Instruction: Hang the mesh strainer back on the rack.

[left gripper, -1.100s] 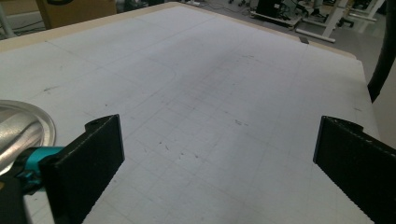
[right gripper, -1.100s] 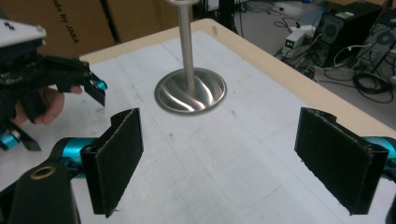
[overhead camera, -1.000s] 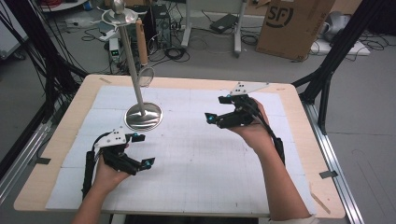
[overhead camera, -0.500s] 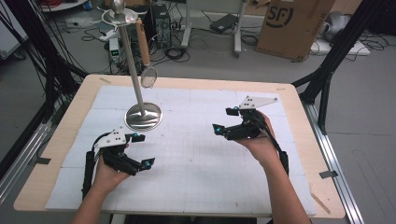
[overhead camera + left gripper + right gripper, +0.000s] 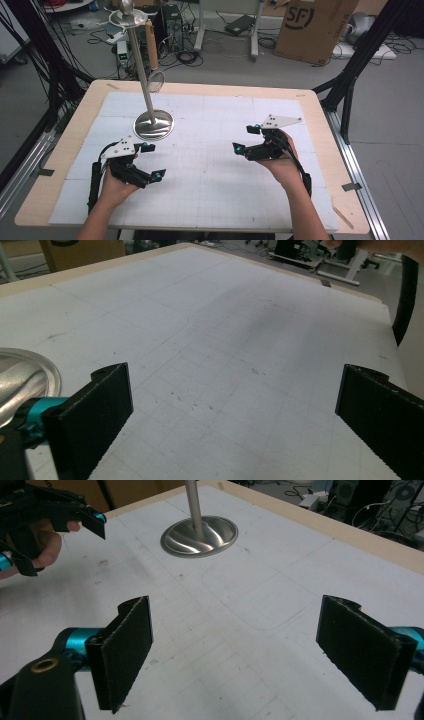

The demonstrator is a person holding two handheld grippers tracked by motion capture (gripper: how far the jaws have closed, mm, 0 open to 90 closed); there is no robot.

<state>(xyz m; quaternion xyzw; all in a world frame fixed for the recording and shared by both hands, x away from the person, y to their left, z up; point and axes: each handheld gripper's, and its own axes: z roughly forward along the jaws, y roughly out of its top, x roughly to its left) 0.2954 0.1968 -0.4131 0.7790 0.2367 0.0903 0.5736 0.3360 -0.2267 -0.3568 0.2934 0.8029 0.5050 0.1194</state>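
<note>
A metal stand with a round shiny base [image 5: 153, 125] and a thin upright pole [image 5: 142, 75] rises from the white gridded mat at the back left. My left gripper [image 5: 152, 161] hovers open just in front of the base, with nothing between its jaws. In the left gripper view the jaws [image 5: 235, 410] stand wide apart over bare mat, the base edge [image 5: 20, 380] at far left. My right gripper [image 5: 245, 138] is open at centre right, pointing left. In the right gripper view its jaws [image 5: 240, 645] frame empty mat, with the base [image 5: 200, 535] and the left gripper [image 5: 50, 510] beyond.
The white mat [image 5: 210, 175] covers a wooden table [image 5: 320, 100]. Past the far edge are a cardboard box [image 5: 312, 25], cables and equipment on the floor. Black frame posts [image 5: 350, 75] stand at both sides of the table.
My right gripper has drawn back toward the person and slightly to the right, staying open. The left gripper has held its place.
</note>
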